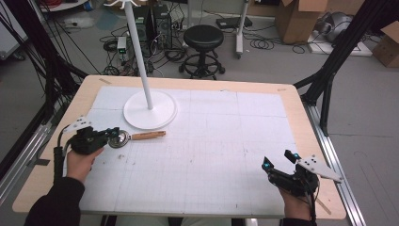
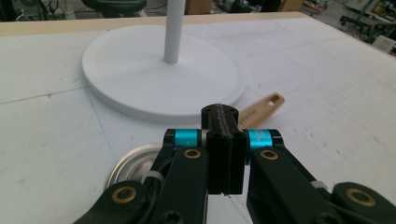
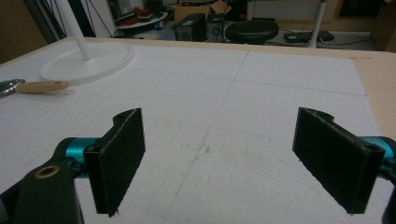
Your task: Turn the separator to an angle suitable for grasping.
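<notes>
Steel bowl and wooden handle: one strainer-like utensil (image 1: 129,137), lying flat on the white-covered surface (image 1: 211,155), just in front of the white round stand base (image 1: 150,110), handle pointing to the right.

High view. Left tool (image 1: 113,133) at the utensil's metal bowl, at the left of the surface, held in a hand (image 1: 80,160). Right tool (image 1: 277,159) near the front right corner, well apart from the utensil, jaws spread. A white pole (image 1: 139,52) rises from the base.

Left gripper view. Left tool (image 2: 225,154) clenched, its two black jaws pressed together with nothing seen between them. The utensil's metal rim (image 2: 133,161) shows just left of and below the jaws; the wooden handle (image 2: 261,109) runs out behind them to the right. Whether the jaws touch the rim cannot be told. Stand base (image 2: 140,74) just beyond.

Right gripper view. Right tool (image 3: 240,158) released, jaws wide apart over the bare surface. Utensil (image 3: 39,87) far left, beside the stand base (image 3: 93,60).
</notes>
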The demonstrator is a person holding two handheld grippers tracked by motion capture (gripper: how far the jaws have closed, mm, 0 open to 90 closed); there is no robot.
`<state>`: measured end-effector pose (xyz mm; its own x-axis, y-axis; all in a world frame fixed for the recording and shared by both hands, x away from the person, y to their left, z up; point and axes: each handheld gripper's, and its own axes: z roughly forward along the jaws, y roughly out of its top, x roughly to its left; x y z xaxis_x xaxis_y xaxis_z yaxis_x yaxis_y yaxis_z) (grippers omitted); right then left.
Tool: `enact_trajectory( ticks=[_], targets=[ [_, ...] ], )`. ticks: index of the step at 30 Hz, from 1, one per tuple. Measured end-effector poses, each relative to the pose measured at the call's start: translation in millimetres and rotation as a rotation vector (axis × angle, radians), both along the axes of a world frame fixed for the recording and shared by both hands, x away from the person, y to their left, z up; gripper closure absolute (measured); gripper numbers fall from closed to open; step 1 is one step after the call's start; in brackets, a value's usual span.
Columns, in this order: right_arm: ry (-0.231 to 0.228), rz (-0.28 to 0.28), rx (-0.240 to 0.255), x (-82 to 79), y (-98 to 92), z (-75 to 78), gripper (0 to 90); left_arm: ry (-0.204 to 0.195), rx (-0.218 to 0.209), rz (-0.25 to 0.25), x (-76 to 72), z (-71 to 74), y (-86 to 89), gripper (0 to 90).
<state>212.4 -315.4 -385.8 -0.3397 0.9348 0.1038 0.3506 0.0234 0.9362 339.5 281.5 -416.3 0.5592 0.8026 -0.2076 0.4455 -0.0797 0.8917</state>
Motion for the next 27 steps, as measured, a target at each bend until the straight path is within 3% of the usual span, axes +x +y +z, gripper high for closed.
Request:
enact_trajectory(
  ticks=[3,5,6,8,11,14,20,23,27],
  targets=[
    [-0.002,-0.004,0.005,-0.2,-0.4,0.4,16.2,0.029,0.014,0.014,12.5,-4.8,-7.7,89.7],
    [-0.002,0.005,0.0,0.2,0.0,0.0,16.2,0.075,0.062,0.012,24.8,-9.4,-15.5,89.6],
    [-0.002,0.005,0.0,0.2,0.0,0.0,16.2,0.079,0.078,0.012,29.1,-10.4,-18.7,89.6],
    [0.002,0.01,-0.004,0.8,0.3,-0.4,16.1,0.078,0.07,0.029,36.2,-11.5,-21.5,89.7],
    [0.0,0.014,-0.003,1.1,0.4,-0.6,16.2,0.127,0.104,0.031,44.1,-17.3,-23.5,89.7],
    [0.002,0.016,0.001,0.7,0.9,-0.1,16.2,0.164,0.153,0.003,47.6,-21.8,-29.3,89.6],
    [0.004,0.012,0.002,0.0,0.9,-0.3,16.2,0.226,0.178,-0.017,50.5,-30.0,-34.4,89.5],
    [0.008,0.01,0.005,-0.4,0.1,-0.6,16.1,0.233,0.18,-0.024,49.3,-29.8,-34.4,89.6],
    [0.006,0.006,0.01,-1.8,-0.9,-0.1,16.2,0.243,0.222,-0.042,45.0,-26.5,-34.6,89.6]
  ],
)
